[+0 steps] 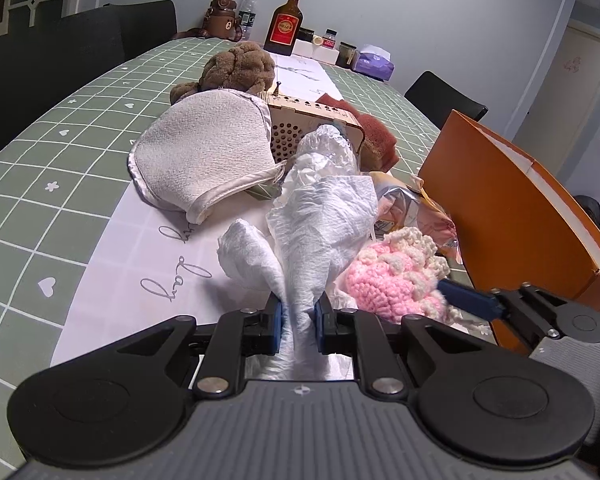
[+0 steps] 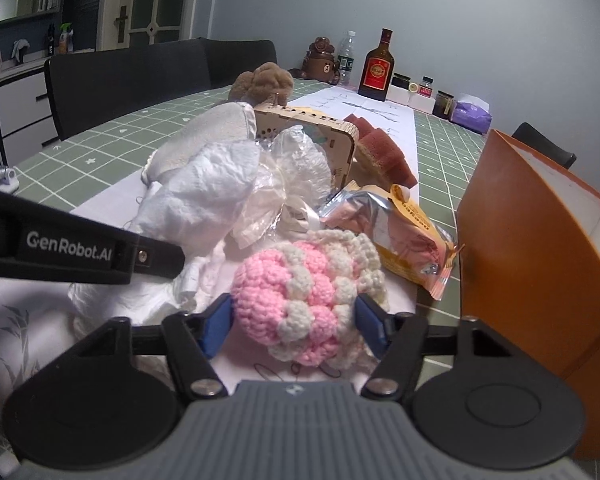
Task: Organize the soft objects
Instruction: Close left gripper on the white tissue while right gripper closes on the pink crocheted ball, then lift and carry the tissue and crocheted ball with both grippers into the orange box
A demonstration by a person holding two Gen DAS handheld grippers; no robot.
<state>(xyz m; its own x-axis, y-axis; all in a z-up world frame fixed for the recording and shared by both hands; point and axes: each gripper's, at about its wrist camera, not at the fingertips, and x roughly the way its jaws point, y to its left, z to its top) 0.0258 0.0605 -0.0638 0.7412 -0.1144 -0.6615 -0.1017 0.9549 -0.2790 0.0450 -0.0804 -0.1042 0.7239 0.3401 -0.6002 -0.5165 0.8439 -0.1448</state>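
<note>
Crumpled white tissue (image 1: 320, 216) stands upright beside a pink-and-cream crocheted ball (image 2: 300, 296) on the table.

one crochet ball (image 2: 296, 304), one orange box (image 2: 540, 264), two sponges (image 2: 384, 152)

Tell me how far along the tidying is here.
Nothing looks sorted yet. The left tool is shut on a white cloth; the right tool straddles the pink crochet ball. The mitt, brown plush and sponge lie outside the orange box.

Crinkled white paper towel (image 1: 320, 216); knobbly pink-and-cream crochet piece (image 2: 296, 300); perforated pale wooden box (image 1: 312, 128); glossy foil snack packet (image 2: 404, 236).
</note>
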